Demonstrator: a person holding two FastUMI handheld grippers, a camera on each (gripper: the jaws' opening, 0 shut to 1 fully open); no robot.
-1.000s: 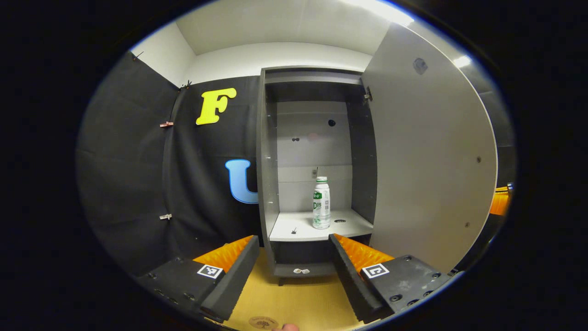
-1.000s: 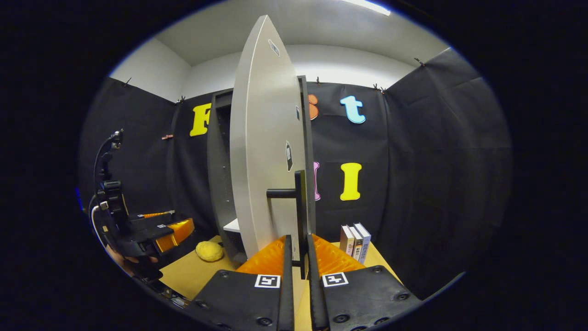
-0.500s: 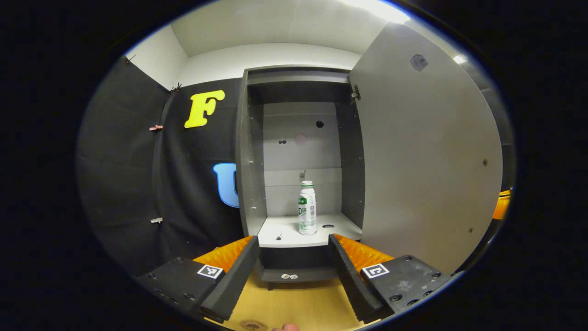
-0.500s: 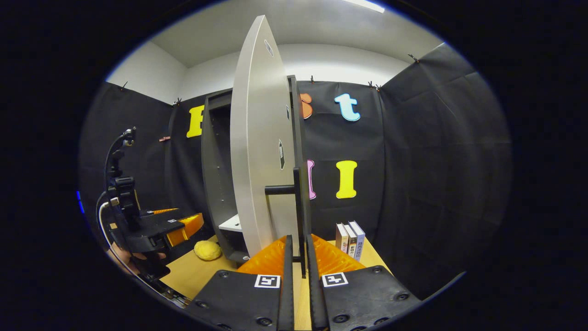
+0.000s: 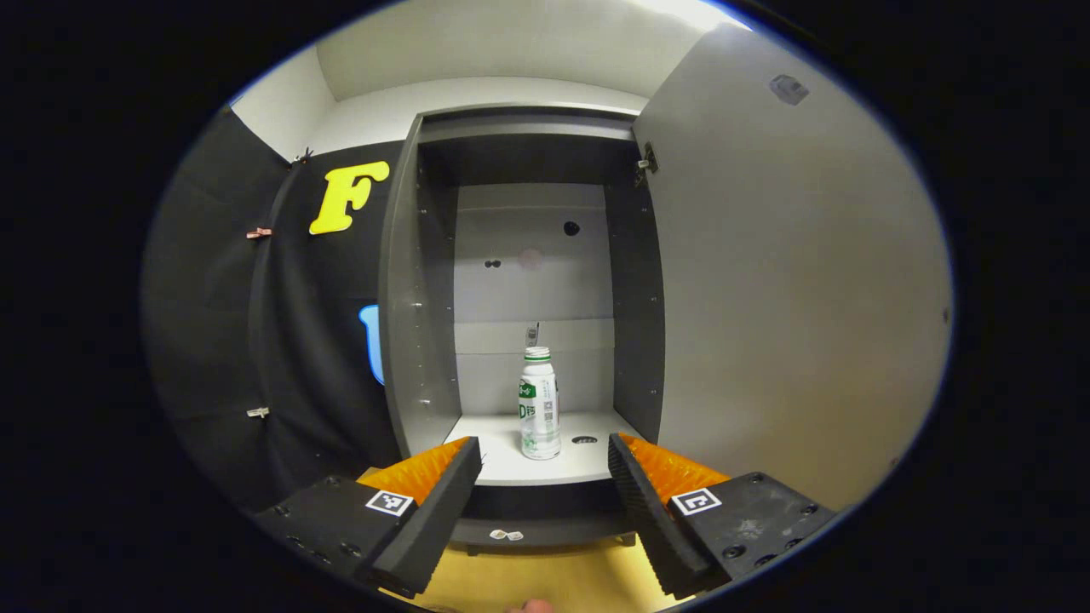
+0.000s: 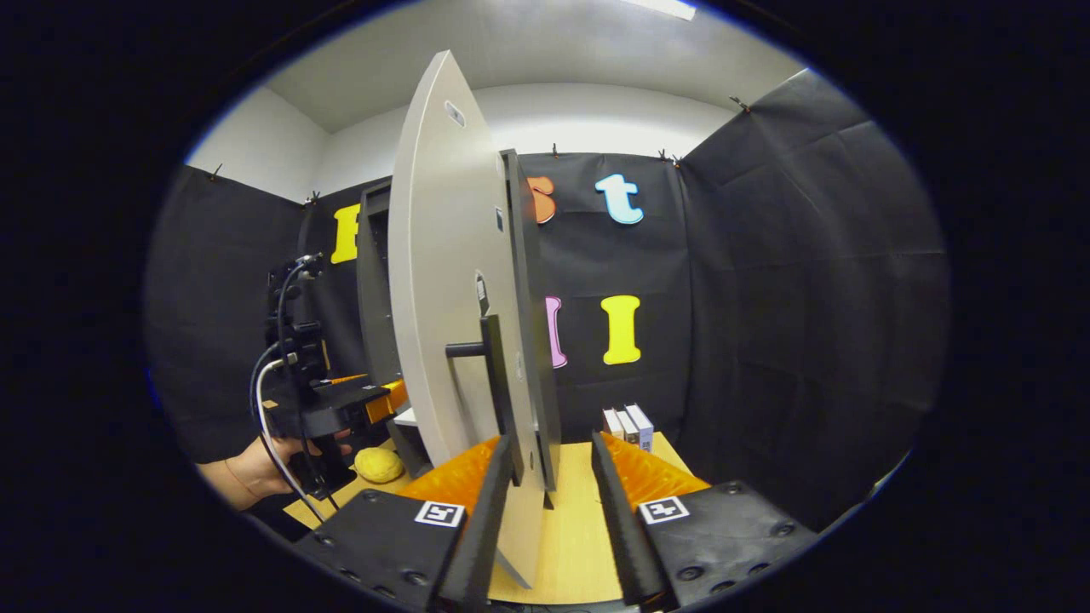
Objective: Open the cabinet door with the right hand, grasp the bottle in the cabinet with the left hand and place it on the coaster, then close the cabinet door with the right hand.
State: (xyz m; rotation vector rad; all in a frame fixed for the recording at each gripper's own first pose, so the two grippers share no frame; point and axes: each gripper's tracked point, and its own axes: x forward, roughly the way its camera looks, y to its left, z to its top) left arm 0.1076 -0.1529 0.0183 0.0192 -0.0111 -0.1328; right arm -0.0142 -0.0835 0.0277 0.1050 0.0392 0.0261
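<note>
The cabinet door is swung wide open. A bottle is seen upright on the cabinet shelf, near its front edge. The left gripper is held just before the shelf, fingers spread wide and holding nothing, with the bottle centred between them. The right gripper is spread apart at the door's edge beside the handle, gripping nothing. A level, straight advance is advised, with closing at the bottle's middle.
</note>
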